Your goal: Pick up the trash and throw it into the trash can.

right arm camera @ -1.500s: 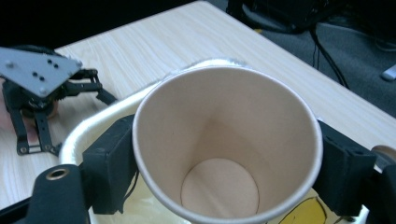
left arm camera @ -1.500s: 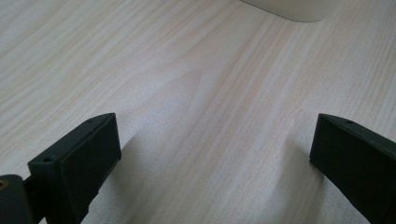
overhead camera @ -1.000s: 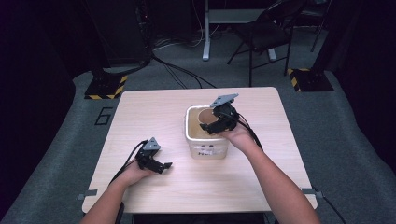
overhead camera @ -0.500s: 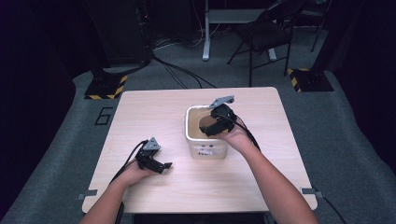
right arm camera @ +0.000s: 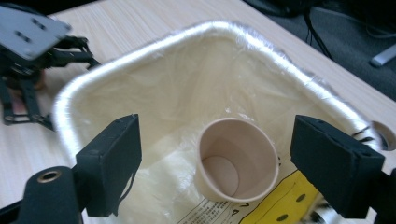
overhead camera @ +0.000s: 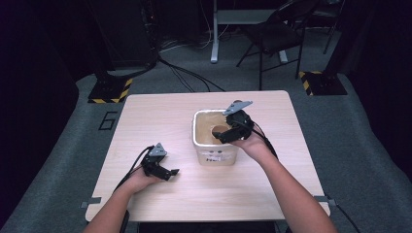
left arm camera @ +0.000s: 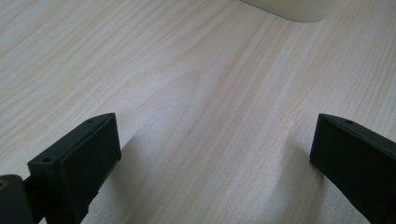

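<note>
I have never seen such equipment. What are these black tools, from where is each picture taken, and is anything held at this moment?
A person sits at a wooden table and holds a two-jaw tool in each hand. One picture looks down from above; the other two come from small cameras riding on the tools. The left gripper rests on the table with its jaws apart and nothing between them. The right gripper is over a white bin lined with clear plastic. Its jaws have just been closing, with nothing gripped. A paper cup lies inside the bin, beyond the jaws.

Beyond our pale wooden bench [overhead camera: 160, 121] we see a folding chair [overhead camera: 274, 34] and grey carpet [overhead camera: 359, 136].
</note>
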Motion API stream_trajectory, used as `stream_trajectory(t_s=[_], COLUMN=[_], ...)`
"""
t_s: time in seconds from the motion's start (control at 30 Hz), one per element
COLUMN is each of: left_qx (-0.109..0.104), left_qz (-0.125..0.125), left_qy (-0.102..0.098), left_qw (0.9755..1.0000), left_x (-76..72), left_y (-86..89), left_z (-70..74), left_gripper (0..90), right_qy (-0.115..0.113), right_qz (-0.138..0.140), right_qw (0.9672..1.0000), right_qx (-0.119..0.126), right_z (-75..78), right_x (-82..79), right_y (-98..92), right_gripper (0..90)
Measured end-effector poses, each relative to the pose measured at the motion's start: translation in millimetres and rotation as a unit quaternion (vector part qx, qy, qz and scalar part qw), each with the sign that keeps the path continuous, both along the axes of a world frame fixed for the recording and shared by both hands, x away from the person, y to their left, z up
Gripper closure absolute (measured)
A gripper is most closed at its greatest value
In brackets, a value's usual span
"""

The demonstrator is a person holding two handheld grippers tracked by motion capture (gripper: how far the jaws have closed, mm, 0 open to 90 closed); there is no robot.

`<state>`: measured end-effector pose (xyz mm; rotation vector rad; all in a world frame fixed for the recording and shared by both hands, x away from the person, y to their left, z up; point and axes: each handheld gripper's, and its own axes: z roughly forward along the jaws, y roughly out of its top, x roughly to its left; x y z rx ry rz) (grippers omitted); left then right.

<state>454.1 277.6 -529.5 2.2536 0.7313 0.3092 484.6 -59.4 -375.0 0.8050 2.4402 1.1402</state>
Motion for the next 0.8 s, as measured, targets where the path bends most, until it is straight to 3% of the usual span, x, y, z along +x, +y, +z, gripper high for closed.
stream_trajectory(t_s=[0.23, 0.37, 0.6, 0.8], left_qx=[0.000, 0.000, 0.000, 0.000], left_qz=[0.000, 0.000, 0.000, 0.000], left_qy=[0.000, 0.000, 0.000, 0.000], left_qw=[1.0000, 1.0000, 1.0000, 1.0000], left_x=[0.0, 0.0, 0.0, 0.0], left_y=[0.0, 0.0, 0.0, 0.0], left_z=[0.0, 0.0, 0.0, 0.0], left_gripper=[1.7, 1.7, 1.7, 1.7], right_qy=[-0.017, -0.013, -0.018, -0.020], right_qz=[0.014, 0.033, 0.073, 0.078], right_qw=[0.9994, 0.9985, 0.9961, 0.9947], right_qx=[0.026, 0.040, 0.046, 0.064], right_z=[13.2, 17.4, 20.5, 18.3], right_x=[-18.8, -27.1, -47.2, -60.0], right_y=[-15.6, -21.5, -20.7, -27.4], right_gripper=[17.3, 19.7, 21.5, 22.3])
